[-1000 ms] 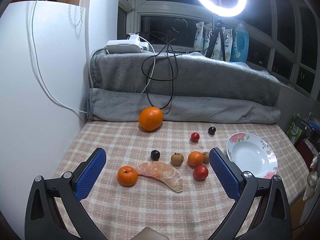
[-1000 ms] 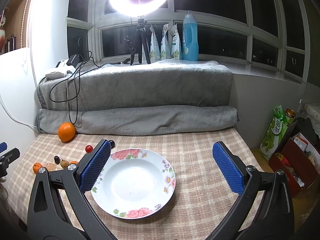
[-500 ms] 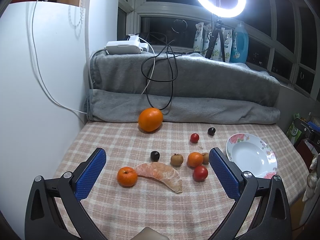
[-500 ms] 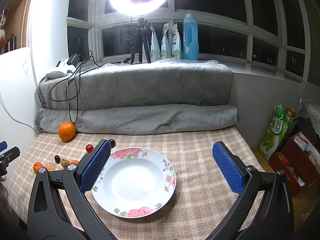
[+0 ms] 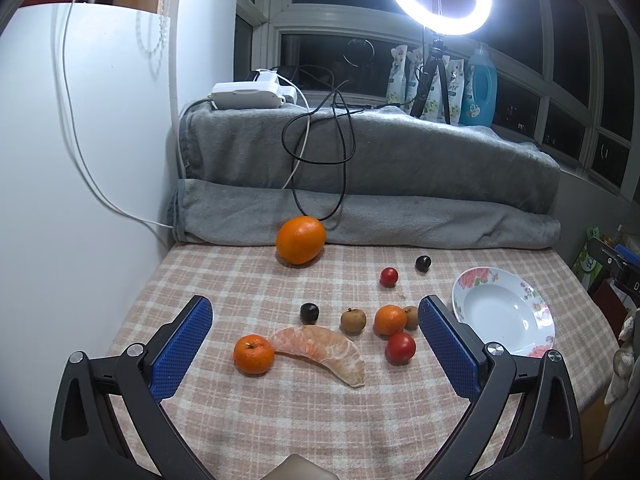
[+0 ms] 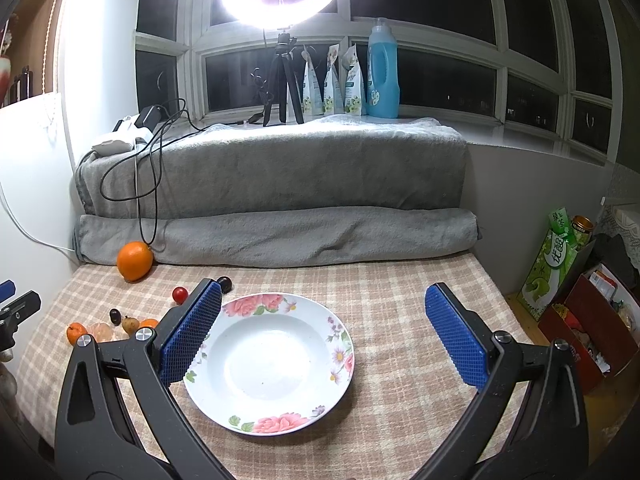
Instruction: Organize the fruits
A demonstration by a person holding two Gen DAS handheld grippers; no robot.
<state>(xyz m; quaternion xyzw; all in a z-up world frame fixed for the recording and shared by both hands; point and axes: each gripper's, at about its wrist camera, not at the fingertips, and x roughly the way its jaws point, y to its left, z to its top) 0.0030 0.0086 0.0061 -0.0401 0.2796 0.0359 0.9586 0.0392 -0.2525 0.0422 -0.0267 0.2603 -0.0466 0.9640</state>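
Peeled orange segments [image 5: 320,346] lie curved, pale, beside a glossy mandarin [image 5: 253,353].

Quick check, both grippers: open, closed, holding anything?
Left gripper: open, empty, above the fruits.
Right gripper: open, empty, over the plate.

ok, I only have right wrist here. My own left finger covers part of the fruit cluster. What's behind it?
Observer: A red tomato, loose on the cloth at the end of the cluster nearest the plate.
Operator: Anything touching the small orange next to it?
Observer: Yes. A brown fruit sits tight against the small orange on its plate side.
Operator: Left gripper state? I only see its edge.
Observer: The left gripper is open and holds nothing.
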